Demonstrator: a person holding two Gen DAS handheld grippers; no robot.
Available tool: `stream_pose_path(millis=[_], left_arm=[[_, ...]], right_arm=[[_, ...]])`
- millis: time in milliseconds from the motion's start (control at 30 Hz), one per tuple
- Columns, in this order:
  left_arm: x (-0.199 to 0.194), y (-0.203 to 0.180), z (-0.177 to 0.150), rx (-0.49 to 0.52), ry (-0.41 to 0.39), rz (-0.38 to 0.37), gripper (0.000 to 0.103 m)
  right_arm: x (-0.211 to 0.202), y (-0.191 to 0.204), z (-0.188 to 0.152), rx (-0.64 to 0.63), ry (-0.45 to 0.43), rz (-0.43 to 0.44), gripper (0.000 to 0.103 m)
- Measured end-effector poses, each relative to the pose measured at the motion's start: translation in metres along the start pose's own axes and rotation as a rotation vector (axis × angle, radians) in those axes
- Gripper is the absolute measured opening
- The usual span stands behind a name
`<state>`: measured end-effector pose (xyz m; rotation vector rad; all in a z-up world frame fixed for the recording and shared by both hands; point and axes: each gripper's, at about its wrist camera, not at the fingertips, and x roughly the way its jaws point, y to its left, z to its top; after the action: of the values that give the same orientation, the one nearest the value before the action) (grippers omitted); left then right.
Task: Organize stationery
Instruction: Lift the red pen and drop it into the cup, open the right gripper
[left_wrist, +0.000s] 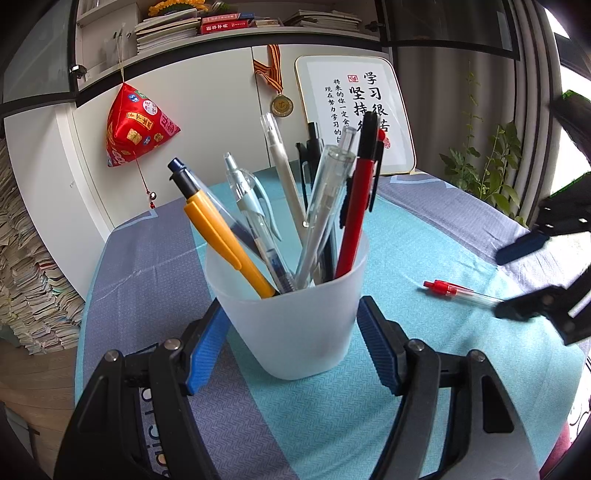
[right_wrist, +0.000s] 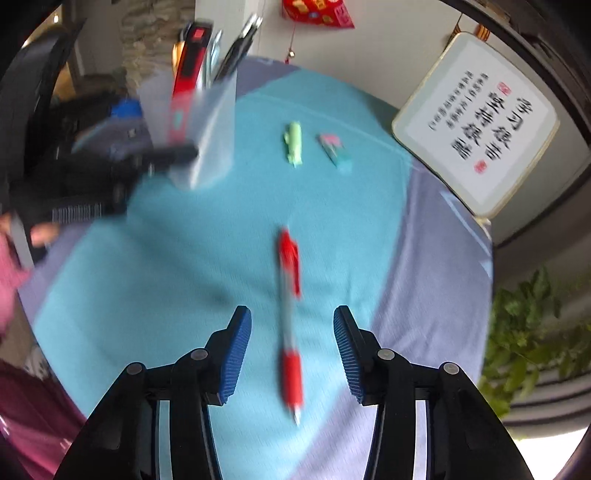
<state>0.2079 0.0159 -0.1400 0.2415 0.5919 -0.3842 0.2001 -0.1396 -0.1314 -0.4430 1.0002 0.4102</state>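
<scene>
Pads of the left gripper (left_wrist: 291, 347) flank the frosted cup (left_wrist: 291, 314) low on both sides, touching or very nearly so; whether they truly squeeze it I cannot tell. Beyond those fingers the cup stands upright, packed with pens, among them an orange pen (left_wrist: 225, 243) and a red-and-black pen (left_wrist: 354, 221).

Fingers of the right gripper (right_wrist: 291, 354) stand wide apart and hold nothing, with the red pen (right_wrist: 290, 325) lying on the tablecloth (right_wrist: 155, 280) between them, along their line, tip toward the camera. Past the fingertips lie a green eraser (right_wrist: 294, 143) and a pink-and-teal eraser (right_wrist: 335, 150).

Likely step: collecting the last loose pen. Next move calls for lowering, centring on the barrel, then closing.

Right view is motion-blurred, so the height of the pads above the cloth is unclear.
</scene>
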Motion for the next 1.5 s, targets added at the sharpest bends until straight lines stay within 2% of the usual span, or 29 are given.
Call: stream_pose_path(millis=[267,333,367,467,633,833,967,1033,1200,1500], left_arm=[[0.0,0.0,0.0,0.002,0.0,0.002,0.07],[0.0,0.0,0.0,0.001,0.0,0.001,0.07],[0.0,-0.001,0.0,0.001,0.0,0.001,0.07],[0.0,-0.001,0.0,0.004,-0.001,0.001,0.069],[-0.001,-0.002,-0.001,0.002,0.0,0.0,0.07],[-0.003,-0.001,0.0,0.005,-0.014,0.011,0.071],[-0.007,0.004,0.002,-0.015,-0.039,0.007,0.073],[-0.006,0.005,0.002,-0.026,-0.037,-0.008,0.07],[-0.008,-0.001,0.002,0.002,-0.05,-0.003,0.068],[-0.007,0.002,0.002,-0.009,-0.046,-0.009,0.068]], right_arm=[[0.034,-0.008,0.03,0.063,0.025,0.082,0.046],[0.041,-0.008,0.032,0.059,0.04,0.083,0.04],[0.045,-0.008,0.033,0.056,0.052,0.087,0.032],[0.049,-0.007,0.036,0.052,0.047,0.12,0.019],[0.046,-0.002,0.037,0.055,0.03,0.098,0.016],[0.003,-0.005,0.035,0.106,-0.089,0.086,0.015],[-0.038,-0.013,0.034,0.199,-0.194,0.074,0.015],[-0.061,-0.016,0.035,0.245,-0.252,0.066,0.015],[-0.101,-0.009,0.054,0.285,-0.355,0.058,0.015],[-0.159,-0.003,0.087,0.291,-0.491,0.108,0.015]])
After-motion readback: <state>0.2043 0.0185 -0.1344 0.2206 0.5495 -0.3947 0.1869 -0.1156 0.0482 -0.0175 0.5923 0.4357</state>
